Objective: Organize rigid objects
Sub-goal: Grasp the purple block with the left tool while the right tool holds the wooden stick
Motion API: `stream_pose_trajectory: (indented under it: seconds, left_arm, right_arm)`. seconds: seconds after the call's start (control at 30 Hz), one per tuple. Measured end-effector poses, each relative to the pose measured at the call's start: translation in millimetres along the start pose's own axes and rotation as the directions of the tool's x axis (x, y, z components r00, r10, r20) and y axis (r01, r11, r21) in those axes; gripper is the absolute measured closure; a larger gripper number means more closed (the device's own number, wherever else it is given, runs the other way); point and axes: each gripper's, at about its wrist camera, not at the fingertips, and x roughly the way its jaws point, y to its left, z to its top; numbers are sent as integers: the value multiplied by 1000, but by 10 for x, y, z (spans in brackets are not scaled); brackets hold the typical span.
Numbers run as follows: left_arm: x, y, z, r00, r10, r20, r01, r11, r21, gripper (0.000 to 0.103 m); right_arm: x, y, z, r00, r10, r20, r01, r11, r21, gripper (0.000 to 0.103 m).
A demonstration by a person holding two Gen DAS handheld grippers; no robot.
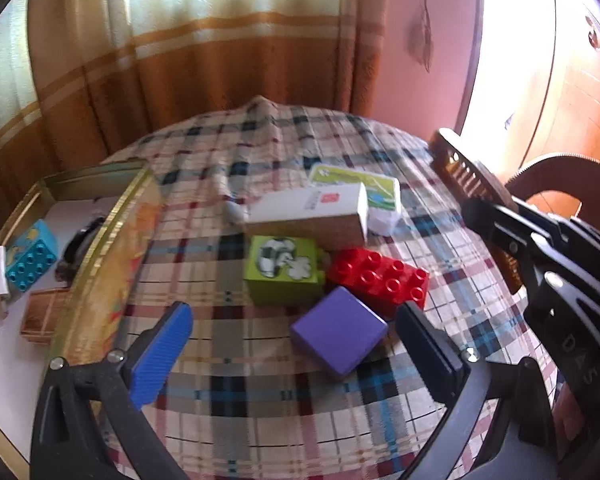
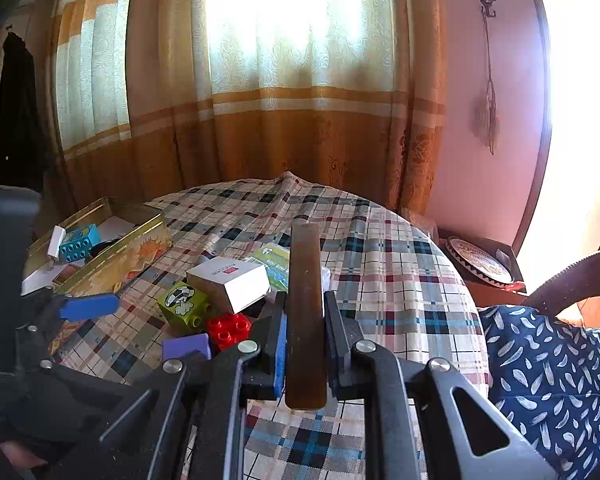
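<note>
My left gripper (image 1: 296, 316) is open over the plaid cloth, its jaws either side of a purple block (image 1: 339, 329). Behind that block lie a red studded brick (image 1: 380, 276), a green picture cube (image 1: 283, 268) and a white box (image 1: 312, 210). My right gripper (image 2: 305, 312) is shut on a brown comb (image 2: 305, 308) held on edge above the table; the comb also shows in the left wrist view (image 1: 474, 184). A gold tin (image 1: 112, 248) at the left holds a blue studded brick (image 1: 30, 256), a white item and a brown block.
A green-and-white card pack (image 1: 364, 184) lies behind the white box. The round table's edge is at the right, with a wicker chair (image 2: 572, 280) and a feather-print cushion (image 2: 548, 380) beyond. Curtains hang behind the table.
</note>
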Motion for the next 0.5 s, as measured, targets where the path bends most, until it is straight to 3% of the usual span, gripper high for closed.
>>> stream_pose_trajectory:
  seconds: [0.13, 0.33, 0.5]
  left_arm:
    - [85, -20, 32, 999, -23, -37, 23, 1000, 0, 2]
    - [201, -24, 38, 995, -49, -92, 49, 999, -4, 17]
    - [226, -37, 35, 993, -66, -95, 67, 998, 2, 42]
  right_arm:
    - [4, 1, -3, 1000, 5, -2, -5, 1000, 1, 86]
    - [3, 5, -8, 1000, 9, -2, -9, 1000, 1, 86]
    - [-20, 7, 5, 1000, 13, 8, -13, 1000, 1, 86]
